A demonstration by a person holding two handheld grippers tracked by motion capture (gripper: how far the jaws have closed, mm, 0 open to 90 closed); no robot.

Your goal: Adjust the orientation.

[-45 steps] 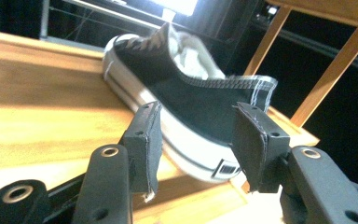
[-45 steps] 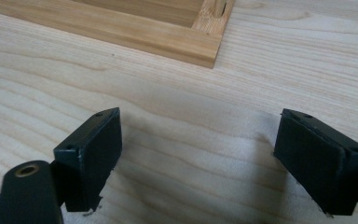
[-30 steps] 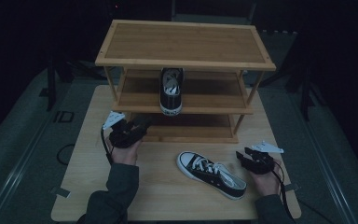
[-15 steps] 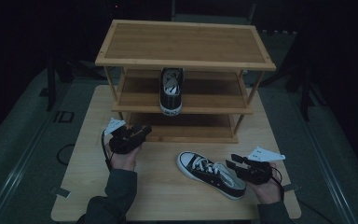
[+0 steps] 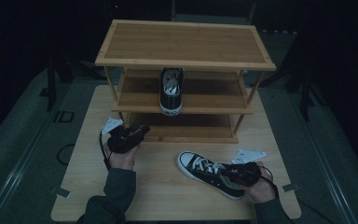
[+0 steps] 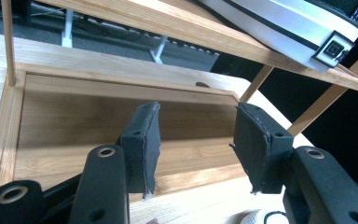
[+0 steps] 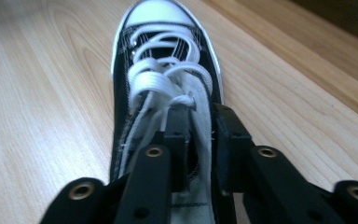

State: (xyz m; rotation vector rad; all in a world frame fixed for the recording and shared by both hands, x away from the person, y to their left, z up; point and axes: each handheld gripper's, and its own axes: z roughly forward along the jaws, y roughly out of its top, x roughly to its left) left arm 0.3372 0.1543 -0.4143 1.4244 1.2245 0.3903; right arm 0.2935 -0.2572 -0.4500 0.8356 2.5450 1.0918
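Before the 3-tier bamboo shoe rack point(image 5: 186, 63), the right gripper point(image 7: 199, 140) pinches the black canvas sneaker's point(image 5: 209, 173) white tongue; soft fabric could slip. Left gripper point(image 6: 196, 144) gapes empty.

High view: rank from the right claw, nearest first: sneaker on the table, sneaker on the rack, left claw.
1. Sneaker on the table: directly at the right claw, whose jaws sit at the shoe's opening.
2. Left claw: across the table, in front of the rack's bottom shelf.
3. Sneaker on the rack: middle shelf, farther back; close to the left claw's distance, so 2 and 3 are a near call.
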